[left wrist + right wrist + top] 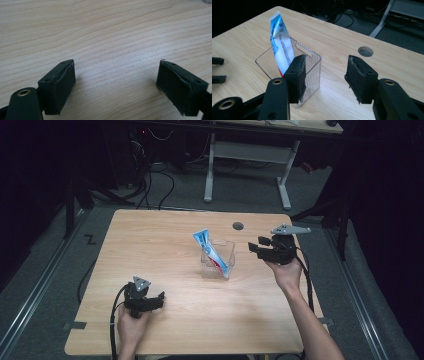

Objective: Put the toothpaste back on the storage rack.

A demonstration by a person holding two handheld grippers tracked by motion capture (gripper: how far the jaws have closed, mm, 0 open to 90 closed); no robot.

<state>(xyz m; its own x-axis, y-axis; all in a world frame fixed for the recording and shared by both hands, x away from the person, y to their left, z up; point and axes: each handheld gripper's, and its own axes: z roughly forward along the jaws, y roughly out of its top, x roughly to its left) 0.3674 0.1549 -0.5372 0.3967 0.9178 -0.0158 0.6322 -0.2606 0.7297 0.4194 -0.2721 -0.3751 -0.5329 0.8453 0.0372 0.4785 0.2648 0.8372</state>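
light wood table (165,235) in a dark room, with a clear plastic bin (218,260) mid-table and a toothpaste tube (210,250) leaning inside, its long axis tilting up and away. the right gripper (254,247) sits just beside the bin, jaws apart and empty, much nearer than the left gripper (159,299), also spread wide, well off toward the near edge.

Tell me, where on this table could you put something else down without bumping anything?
Most of the table is bare: the whole far-left stretch behind the left gripper, and the near middle between the two forearms. It is tighter at the centre right, where the clear box holding the toothpaste tube stands close to the right gripper and the grommet hole.
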